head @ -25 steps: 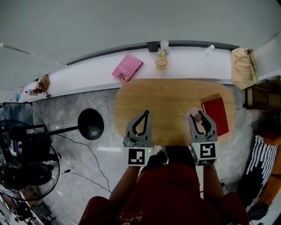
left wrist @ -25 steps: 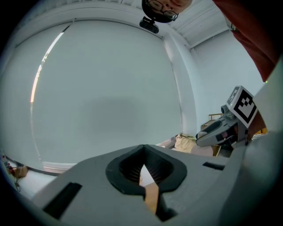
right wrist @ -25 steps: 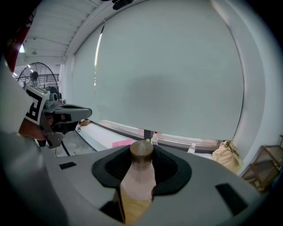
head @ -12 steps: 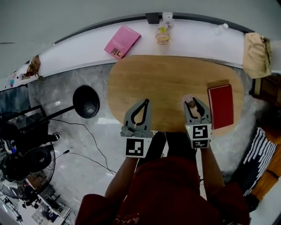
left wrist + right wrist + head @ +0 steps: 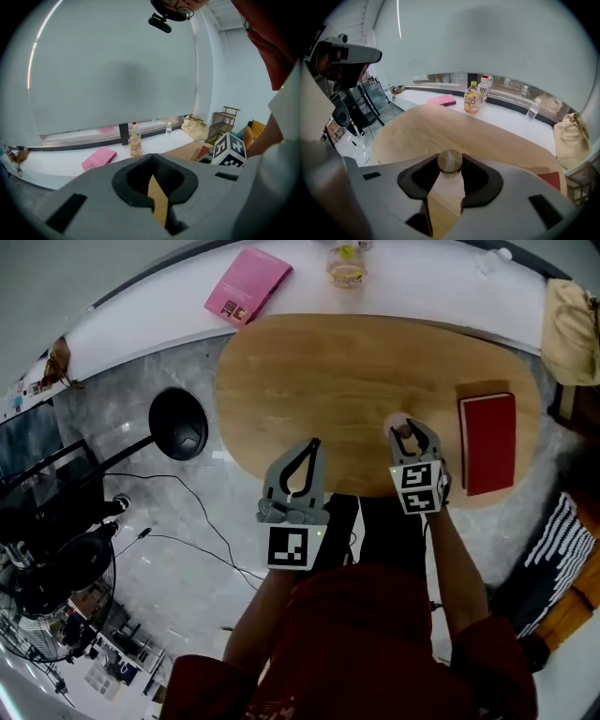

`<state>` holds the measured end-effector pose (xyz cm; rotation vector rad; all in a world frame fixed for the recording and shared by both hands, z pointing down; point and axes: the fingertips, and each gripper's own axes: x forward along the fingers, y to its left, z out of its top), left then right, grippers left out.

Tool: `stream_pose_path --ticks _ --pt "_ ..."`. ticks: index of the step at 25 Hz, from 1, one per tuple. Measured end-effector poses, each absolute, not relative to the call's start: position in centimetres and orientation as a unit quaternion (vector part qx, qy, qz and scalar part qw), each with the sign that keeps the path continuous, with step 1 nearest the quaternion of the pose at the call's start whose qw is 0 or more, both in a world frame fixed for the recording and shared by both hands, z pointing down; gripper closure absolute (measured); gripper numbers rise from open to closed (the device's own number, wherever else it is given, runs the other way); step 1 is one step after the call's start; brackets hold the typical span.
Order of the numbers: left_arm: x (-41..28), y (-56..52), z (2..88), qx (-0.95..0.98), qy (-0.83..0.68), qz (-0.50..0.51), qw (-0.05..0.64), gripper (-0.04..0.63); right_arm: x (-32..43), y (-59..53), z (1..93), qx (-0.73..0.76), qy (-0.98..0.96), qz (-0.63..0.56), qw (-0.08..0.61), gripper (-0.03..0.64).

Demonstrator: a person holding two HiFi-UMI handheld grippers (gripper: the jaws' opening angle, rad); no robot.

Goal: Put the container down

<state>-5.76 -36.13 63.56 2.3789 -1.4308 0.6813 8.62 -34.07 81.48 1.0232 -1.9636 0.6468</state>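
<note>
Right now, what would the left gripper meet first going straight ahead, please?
For the left gripper, the way over the wooden table looks free; beyond it, probably the yellow bottle on the ledge, depth unclear.

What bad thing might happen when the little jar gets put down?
1. The right gripper holds the container up near its lid; let go too early, it might tip on the table.
2. It hangs near the table's front edge, so it might roll off.
3. The red book lies close by and could get bumped.
</note>
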Motion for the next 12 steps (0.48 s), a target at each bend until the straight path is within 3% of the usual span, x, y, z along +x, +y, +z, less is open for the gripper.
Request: stream_pose_path --ticks 12 --pt "-4.6 -34.4 65.9 0.817 -0.489 0.255 0.169 0.591 8.4 -34.0 85.9 0.395 -0.785 0.228 0.419 0.476"
